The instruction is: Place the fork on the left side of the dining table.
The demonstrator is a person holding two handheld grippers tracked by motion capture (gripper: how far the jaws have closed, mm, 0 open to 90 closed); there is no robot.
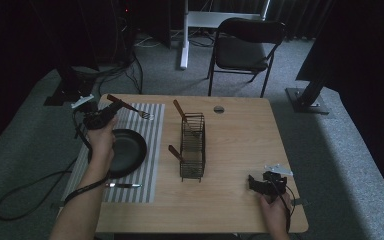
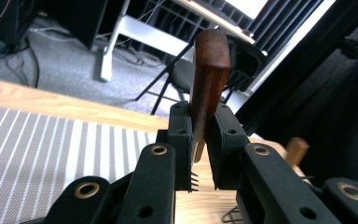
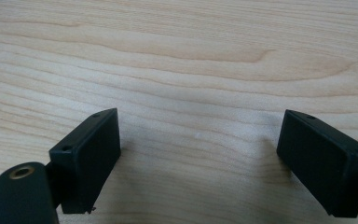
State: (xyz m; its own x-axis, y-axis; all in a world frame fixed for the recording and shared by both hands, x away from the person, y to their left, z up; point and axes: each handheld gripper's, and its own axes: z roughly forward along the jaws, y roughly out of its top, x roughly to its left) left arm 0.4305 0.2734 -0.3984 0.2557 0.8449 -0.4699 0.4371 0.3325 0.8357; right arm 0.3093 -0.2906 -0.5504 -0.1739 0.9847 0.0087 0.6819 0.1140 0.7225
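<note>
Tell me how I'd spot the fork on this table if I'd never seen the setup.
Start at the striped placemat on the left part of the wooden table, where a black pan sits. Above the mat's far end, the left tool is shut on a fork by its reddish wooden handle, tines pointing right. Unlike the wooden-handled utensils standing in the wire rack, it is held in the air.

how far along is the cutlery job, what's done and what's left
Likely done: two wooden handles stand in the rack. In hand: the left tool is shut on a fork above the mat. Left: a knife lies on the mat. The right tool rests open.
</note>
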